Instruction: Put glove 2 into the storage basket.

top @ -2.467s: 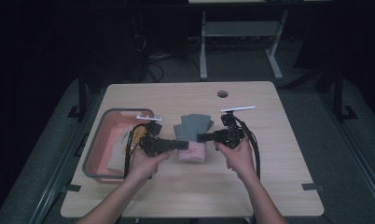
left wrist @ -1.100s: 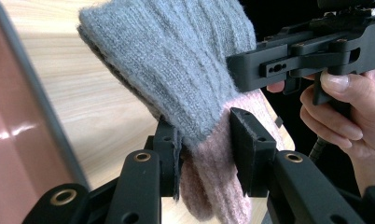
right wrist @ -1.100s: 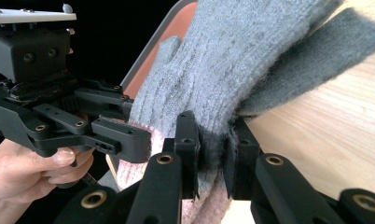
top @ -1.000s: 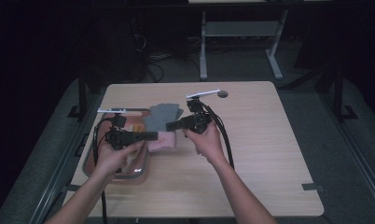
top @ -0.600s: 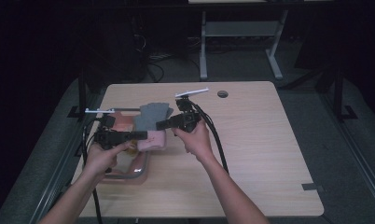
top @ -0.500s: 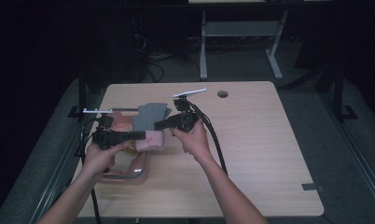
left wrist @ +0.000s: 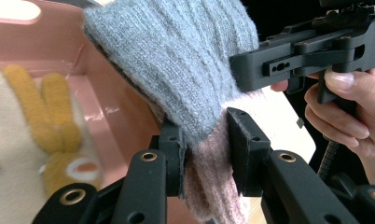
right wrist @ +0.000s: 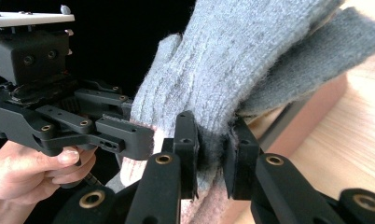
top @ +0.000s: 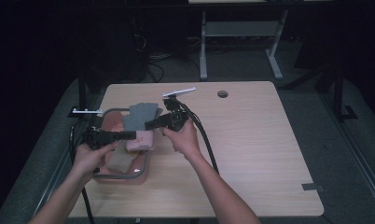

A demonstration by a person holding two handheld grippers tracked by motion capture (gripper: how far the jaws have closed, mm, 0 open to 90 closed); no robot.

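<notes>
A knitted glove (top: 140, 116), grey above and pink below, hangs over a pink basket (top: 129, 176) at the table's left. My left gripper (top: 126, 135) is shut on it from the left. In the left gripper view its pads pinch the glove (left wrist: 176, 60) where grey meets pink. My right gripper (top: 149, 124) is shut on the glove's grey part from the right, and the glove (right wrist: 241, 60) drapes over its jaws in the right gripper view. The two grippers face each other closely, with the right gripper (left wrist: 288, 60) just beyond the left one's jaws.
Inside the basket (left wrist: 50, 46) lies a cream and yellow knitted item (left wrist: 22, 140). The basket has a grey rim. A round cable hole (top: 222, 94) sits at the table's far edge. Bare wooden tabletop (top: 260, 144) spreads to the right. Cables trail from both grippers.
Both hands have carried the glove leftward from the table's middle to above the pink basket. The grips on the glove have not changed.
</notes>
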